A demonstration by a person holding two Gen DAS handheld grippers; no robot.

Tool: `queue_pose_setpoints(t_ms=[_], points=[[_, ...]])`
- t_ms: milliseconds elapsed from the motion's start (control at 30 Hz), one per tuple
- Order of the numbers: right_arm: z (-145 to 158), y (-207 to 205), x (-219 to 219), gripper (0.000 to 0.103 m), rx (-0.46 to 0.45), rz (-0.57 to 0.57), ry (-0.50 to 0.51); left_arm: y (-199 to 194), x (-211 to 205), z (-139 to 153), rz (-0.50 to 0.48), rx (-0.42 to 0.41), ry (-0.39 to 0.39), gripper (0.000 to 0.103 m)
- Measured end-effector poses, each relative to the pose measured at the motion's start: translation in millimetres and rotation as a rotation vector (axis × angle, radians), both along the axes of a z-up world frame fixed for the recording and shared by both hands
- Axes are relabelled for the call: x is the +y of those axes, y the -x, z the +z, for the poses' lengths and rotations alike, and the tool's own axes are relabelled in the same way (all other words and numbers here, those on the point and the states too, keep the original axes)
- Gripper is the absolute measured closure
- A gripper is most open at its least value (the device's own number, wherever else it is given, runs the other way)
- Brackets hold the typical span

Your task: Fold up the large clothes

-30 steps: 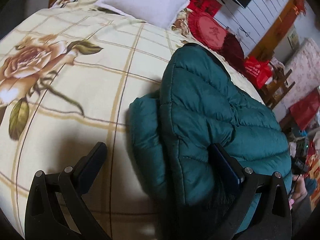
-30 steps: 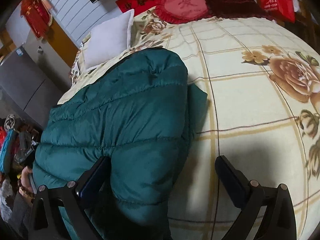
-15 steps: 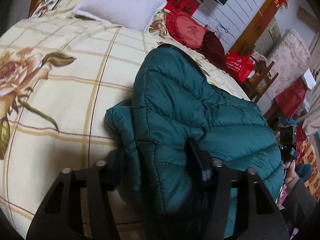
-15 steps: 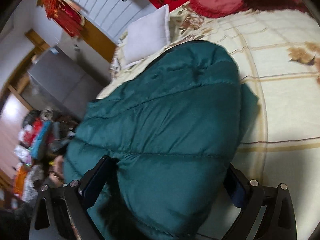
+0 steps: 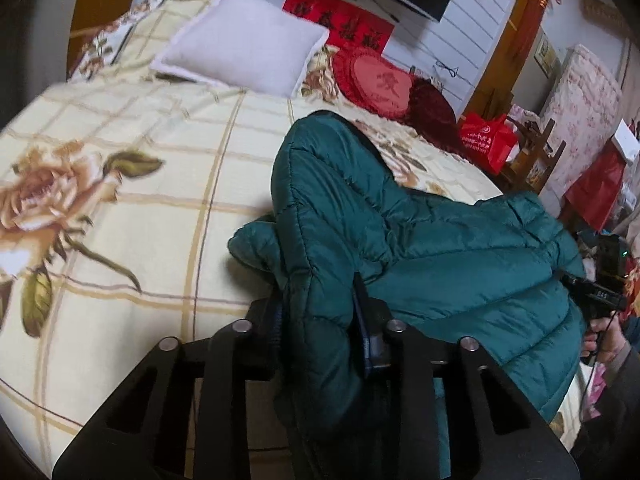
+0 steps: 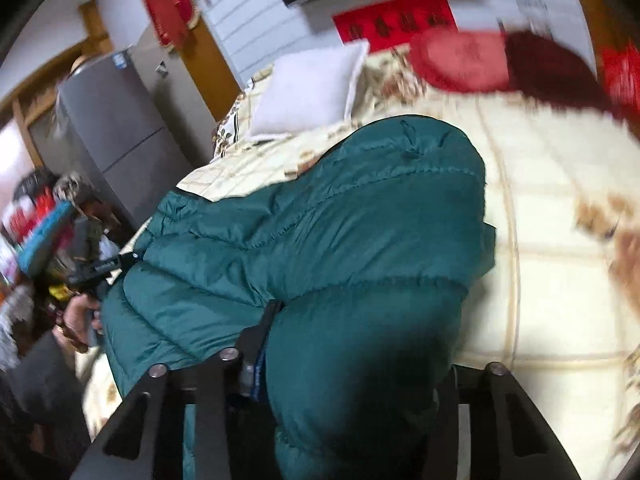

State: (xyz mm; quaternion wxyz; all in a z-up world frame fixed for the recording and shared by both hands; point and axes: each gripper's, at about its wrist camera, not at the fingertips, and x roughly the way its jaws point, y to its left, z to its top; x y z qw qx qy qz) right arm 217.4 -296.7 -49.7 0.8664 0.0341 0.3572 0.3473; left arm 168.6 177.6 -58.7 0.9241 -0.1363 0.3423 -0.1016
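Cream floral bed (image 5: 168, 184) carries the teal jacket (image 5: 420, 240), lying across its near side. White pillow (image 5: 244, 44) rests at the head. Left hand-held gripper (image 5: 318, 320) and right hand-held gripper (image 6: 352, 364) are closing, each clenching jacket padding.

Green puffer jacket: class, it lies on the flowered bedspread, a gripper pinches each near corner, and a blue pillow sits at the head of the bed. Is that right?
Not quite. The pillow is white, not blue, as the left wrist view shows. The rest holds: the green puffer jacket lies on the flowered bedspread, pinched by the left gripper and right gripper.
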Motion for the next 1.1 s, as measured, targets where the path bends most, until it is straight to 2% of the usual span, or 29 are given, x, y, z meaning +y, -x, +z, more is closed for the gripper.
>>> queue_pose_setpoints(t_ms=[100,200,367,500,600,733,800,867,1000,1033,1100], points=[[14,4,6,0.064,-0.067,-0.016,0.045,5,-2,9,0.016,-0.037,-0.018,0.079],[28,7,7,0.066,-0.116,-0.025,0.043,8,-4,16,0.029,-0.062,-0.016,0.082],[48,20,-8,0.067,-0.187,-0.053,0.022,14,-11,35,0.023,-0.116,0.057,0.084],[60,24,-35,0.067,-0.196,-0.102,-0.014,16,-33,50,-0.021,-0.131,0.115,0.085],[59,27,-63,0.067,-0.177,-0.147,-0.037,16,-53,52,-0.057,-0.113,0.161,0.085],[43,22,-86,0.067,-0.124,-0.198,-0.049,6,-80,40,-0.063,-0.06,0.097,0.084],[22,13,-93,0.064,-0.047,-0.232,-0.059,-1,-82,29,-0.033,-0.027,0.071,0.08],[11,3,-96,0.049,0.021,-0.276,-0.066,-7,-79,21,-0.011,0.014,0.07,0.067],[6,-10,-118,0.043,0.168,-0.362,-0.195,-7,-67,17,0.032,0.046,0.09,0.055],[8,-10,-127,0.043,0.193,-0.396,-0.242,-6,-63,19,0.045,0.041,0.097,0.054],[18,-2,-142,0.043,0.157,-0.494,-0.282,-1,-56,23,0.073,0.022,0.121,0.054]])
